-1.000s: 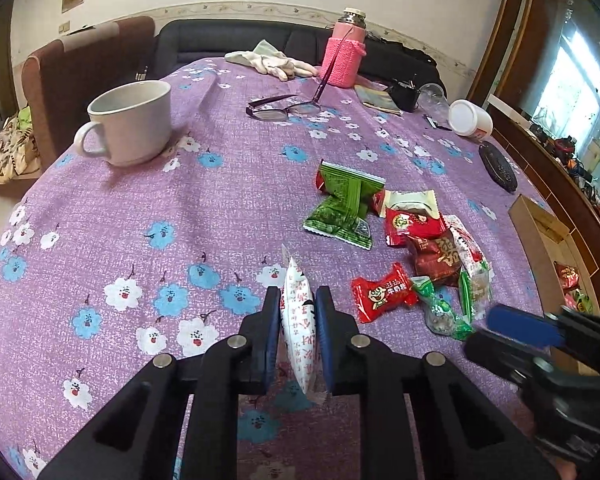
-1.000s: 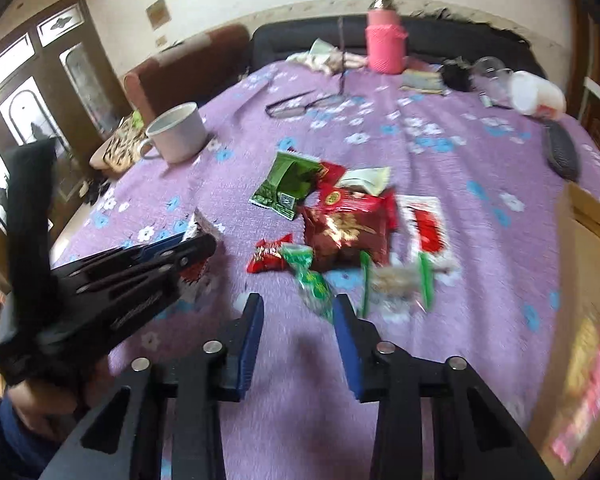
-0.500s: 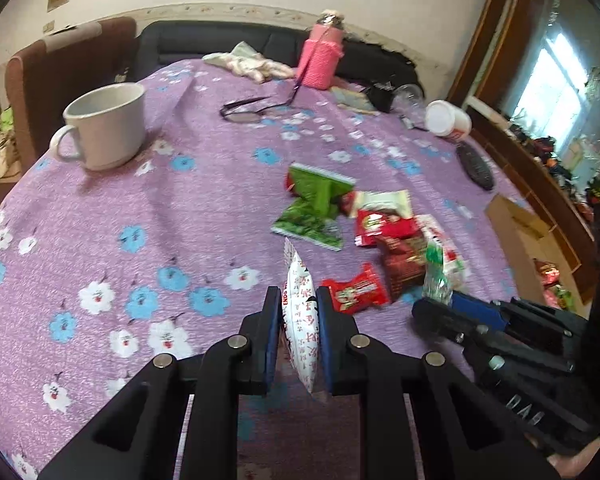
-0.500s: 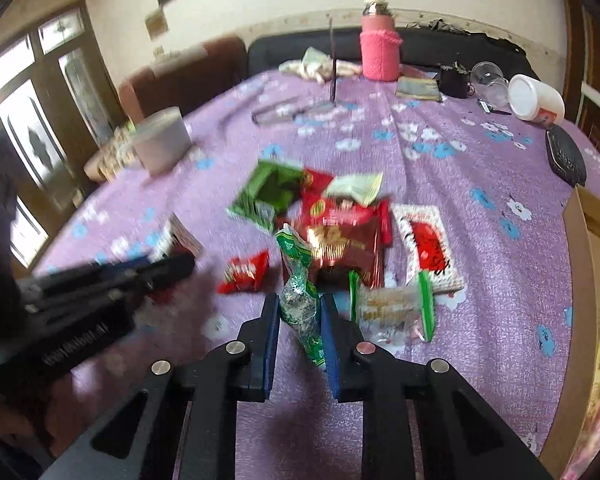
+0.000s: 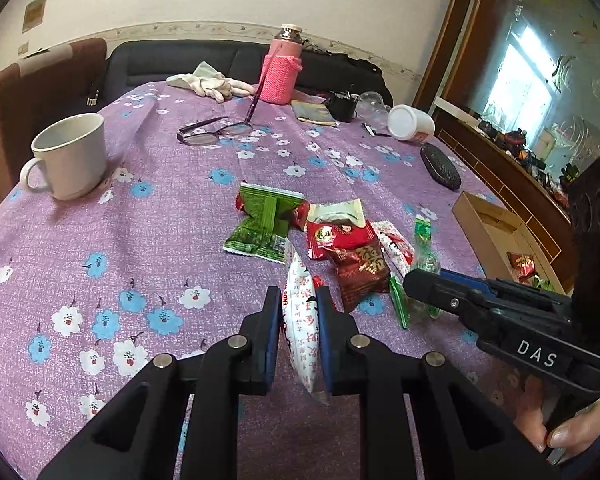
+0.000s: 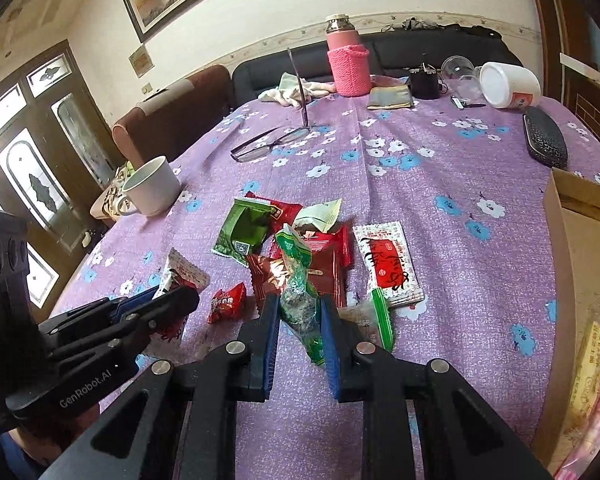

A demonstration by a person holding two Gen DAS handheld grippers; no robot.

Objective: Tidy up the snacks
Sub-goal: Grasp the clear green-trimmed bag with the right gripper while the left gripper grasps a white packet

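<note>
Purple cloth (image 5: 100,240), blue and white flowers, round table. Landmark: the snack pile (image 5: 340,240) at mid-table.

Your left gripper (image 5: 298,320) is pinching a white pack (image 5: 302,320) with red print. It stands on edge between the pads, long axis running away from you, its far tip reaching toward the pile's near left edge.

Your right gripper (image 6: 300,320) has just closed, and the pads now press on a clear green-ended pack (image 6: 300,300). It too stands upright in the jaws, green top leaning over the pile's near edge. Whether it has left the cloth, you cannot tell.

Both grippers sit on the near side of the pile, left one to its left, right one just beside its near right corner.

Box (image 6: 572,264): cardboard, open, off to the right of the pile, at the table's right edge. Some packs already lie in it (image 6: 592,360).

Judgement: if the box is the drop point, it lies to the right of both grippers, and your right hand is the nearer. Your left has to cross the near side of the pile, so the right should go first to keep the two tools apart.

Still in the pile: a green pack (image 5: 264,220), red ones (image 5: 356,268), a small red one (image 6: 228,300) on its near left.
</note>
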